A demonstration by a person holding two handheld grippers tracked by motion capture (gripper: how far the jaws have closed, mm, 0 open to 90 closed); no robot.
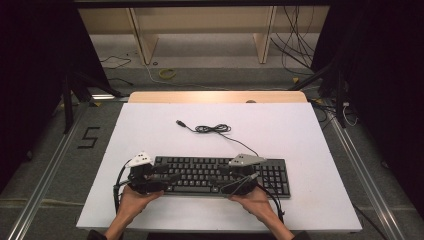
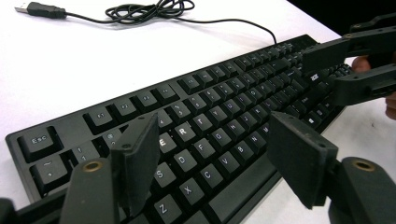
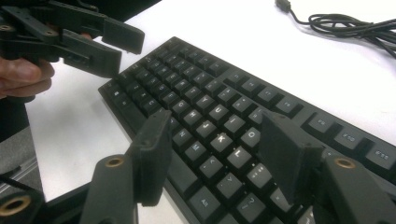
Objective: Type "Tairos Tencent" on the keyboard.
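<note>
A black keyboard (image 1: 200, 167) lies flat near the front of the white table top (image 1: 150, 125). Its cable (image 1: 212, 129) runs to a small coil behind it and ends in a loose USB plug (image 1: 179, 122). My left gripper (image 1: 167, 176) hovers over the keyboard's left end, jaws open above the letter keys (image 2: 217, 161), nothing between them. My right gripper (image 1: 221, 183) hovers over the middle-right keys, jaws open and empty (image 3: 219, 154). The two grippers point toward each other; the right gripper (image 2: 345, 70) and the left gripper (image 3: 109, 46) each appear in the other's view.
The table's front edge (image 1: 215, 229) runs just below the person's hands. A wooden strip (image 1: 215, 96) borders the table's far side. Beyond it stand a shelf frame (image 1: 200, 30) and loose floor cables (image 1: 300, 45). Metal rails (image 1: 45, 175) flank the table.
</note>
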